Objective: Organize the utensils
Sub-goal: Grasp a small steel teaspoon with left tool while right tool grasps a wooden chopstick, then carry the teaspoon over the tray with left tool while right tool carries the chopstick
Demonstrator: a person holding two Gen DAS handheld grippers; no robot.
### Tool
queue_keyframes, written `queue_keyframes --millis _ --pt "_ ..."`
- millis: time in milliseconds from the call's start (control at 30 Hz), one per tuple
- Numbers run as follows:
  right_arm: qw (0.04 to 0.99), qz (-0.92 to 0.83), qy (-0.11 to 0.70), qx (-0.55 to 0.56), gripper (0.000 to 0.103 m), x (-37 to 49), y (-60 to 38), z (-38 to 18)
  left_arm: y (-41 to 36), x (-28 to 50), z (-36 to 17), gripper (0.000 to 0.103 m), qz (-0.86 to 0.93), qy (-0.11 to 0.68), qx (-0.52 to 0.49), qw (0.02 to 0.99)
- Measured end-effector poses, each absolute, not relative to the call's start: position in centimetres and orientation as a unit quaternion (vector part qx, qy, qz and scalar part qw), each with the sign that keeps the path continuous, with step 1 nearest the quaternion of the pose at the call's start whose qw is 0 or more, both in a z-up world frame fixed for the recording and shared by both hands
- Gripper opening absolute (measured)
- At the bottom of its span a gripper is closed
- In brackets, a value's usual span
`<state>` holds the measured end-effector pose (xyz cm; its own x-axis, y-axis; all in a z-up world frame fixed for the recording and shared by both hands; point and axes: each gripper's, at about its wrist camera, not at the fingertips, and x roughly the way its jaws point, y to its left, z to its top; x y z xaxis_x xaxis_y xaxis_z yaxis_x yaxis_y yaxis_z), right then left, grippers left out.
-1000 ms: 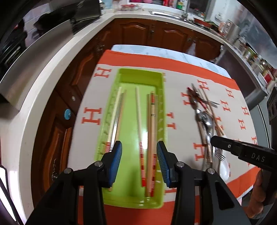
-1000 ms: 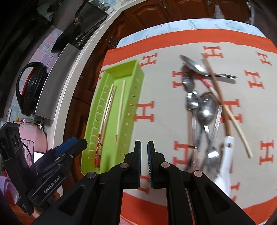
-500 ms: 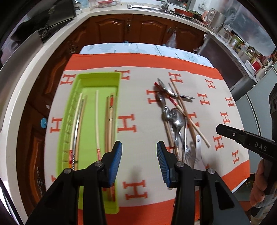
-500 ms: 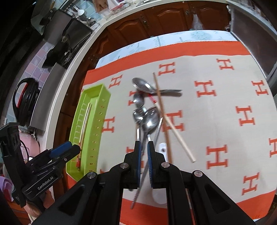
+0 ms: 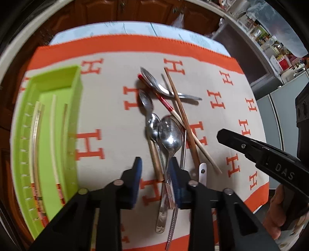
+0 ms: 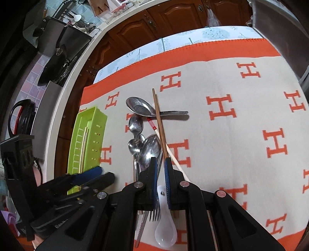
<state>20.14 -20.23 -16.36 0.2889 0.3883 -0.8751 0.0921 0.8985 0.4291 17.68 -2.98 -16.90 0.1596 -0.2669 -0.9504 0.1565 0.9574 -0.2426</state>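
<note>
A pile of utensils lies mid-cloth: metal spoons (image 5: 171,133), a brown chopstick (image 5: 181,115), a red-banded chopstick (image 5: 166,102), a fork (image 6: 154,212) and a white spoon (image 6: 166,231). My left gripper (image 5: 156,173) hangs over the pile's near end, its jaws closing. A wooden handle (image 5: 156,166) and a spoon handle lie between the pads, not gripped. My right gripper (image 6: 160,173) is shut and empty above the same pile. The green tray (image 5: 75,86) on the left holds several chopsticks (image 5: 53,135).
The beige cloth (image 6: 222,81) with orange H marks covers the table. Its orange border runs along the near and far edges. Wooden cabinets (image 6: 173,15) and a white counter (image 6: 65,92) curve around the back and left. A black kettle (image 6: 21,115) stands at far left.
My left gripper has swung right, from over the green tray to over the utensil pile, and its jaws have narrowed. The right gripper has drifted over the pile, still shut.
</note>
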Motion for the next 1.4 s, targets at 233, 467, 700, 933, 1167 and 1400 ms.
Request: queue_keyframes --millis 233,467,700,933,1167,1400 --pt "0.768 0.101 0.597 0.209 0.008 21.1 -20.1 -18.2 -4.1 18.6 -19.1 0.014 -0.143 0.656 -0.044 0.740" --pt "0.764 0.102 0.600 0.214 0.008 21.4 -20.3 -19.3 -4.9 19.0 -20.1 0.012 -0.140 0.665 -0.030 0.733" --pt "0.762 0.103 0.601 0.218 0.008 21.8 -20.3 -19.9 -5.8 19.5 -20.1 0.007 -0.139 0.661 -0.020 0.737" --pt "0.765 0.104 0.598 0.216 0.008 22.1 -20.0 -19.8 -6.8 19.8 -19.9 0.003 -0.149 0.656 -0.018 0.740" --pt "0.765 0.102 0.598 0.215 0.008 22.3 -20.0 -19.9 -6.5 19.9 -20.3 0.003 -0.160 0.661 -0.029 0.733" --pt "0.765 0.101 0.598 0.217 0.008 22.3 -20.1 -20.0 -5.4 19.5 -20.8 0.004 -0.167 0.664 -0.053 0.727"
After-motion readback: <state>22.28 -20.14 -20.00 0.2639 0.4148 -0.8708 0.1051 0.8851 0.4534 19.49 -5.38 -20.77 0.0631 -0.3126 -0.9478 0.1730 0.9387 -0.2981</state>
